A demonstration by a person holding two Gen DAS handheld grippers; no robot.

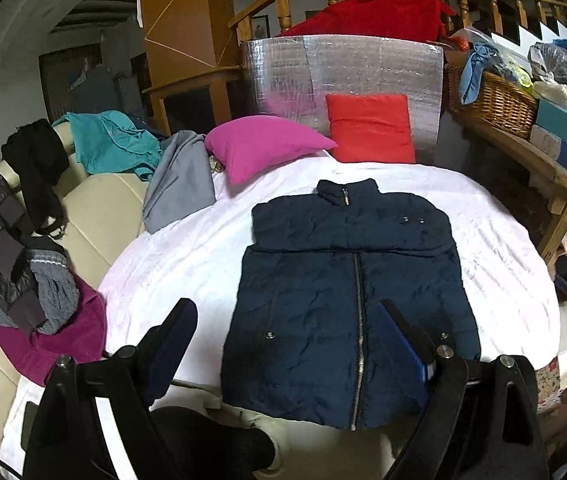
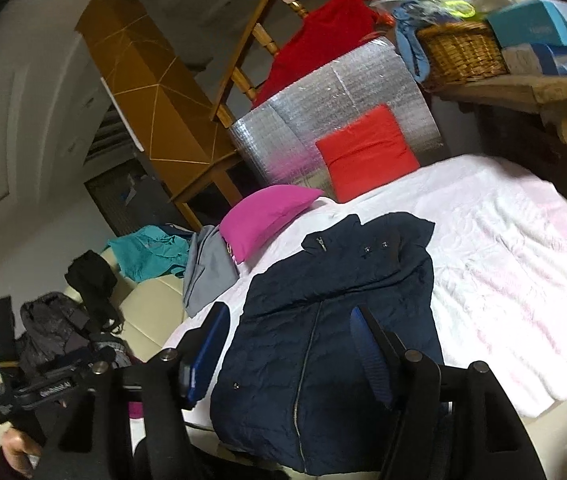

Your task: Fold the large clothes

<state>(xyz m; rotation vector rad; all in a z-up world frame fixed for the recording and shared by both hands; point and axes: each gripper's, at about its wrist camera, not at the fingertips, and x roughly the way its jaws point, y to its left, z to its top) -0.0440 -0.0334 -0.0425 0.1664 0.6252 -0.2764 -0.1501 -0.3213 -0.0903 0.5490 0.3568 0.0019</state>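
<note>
A navy quilted zip-front jacket [image 1: 351, 292] lies flat, sleeves tucked in, on the white-covered bed [image 1: 495, 256]; left tool [image 1: 287, 344] and right tool [image 2: 289, 354] hover spread and empty above its hem; the next fold probably wants both hem corners pinched evenly; beyond, a wicker basket [image 1: 491, 100] holds blue cloth.

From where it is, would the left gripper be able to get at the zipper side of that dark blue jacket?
Probably yes. The left gripper stands open above the navy jacket, which lies flat on the white sheet. Nothing lies on the jacket, and the pink pillow sits well beyond it.
</note>
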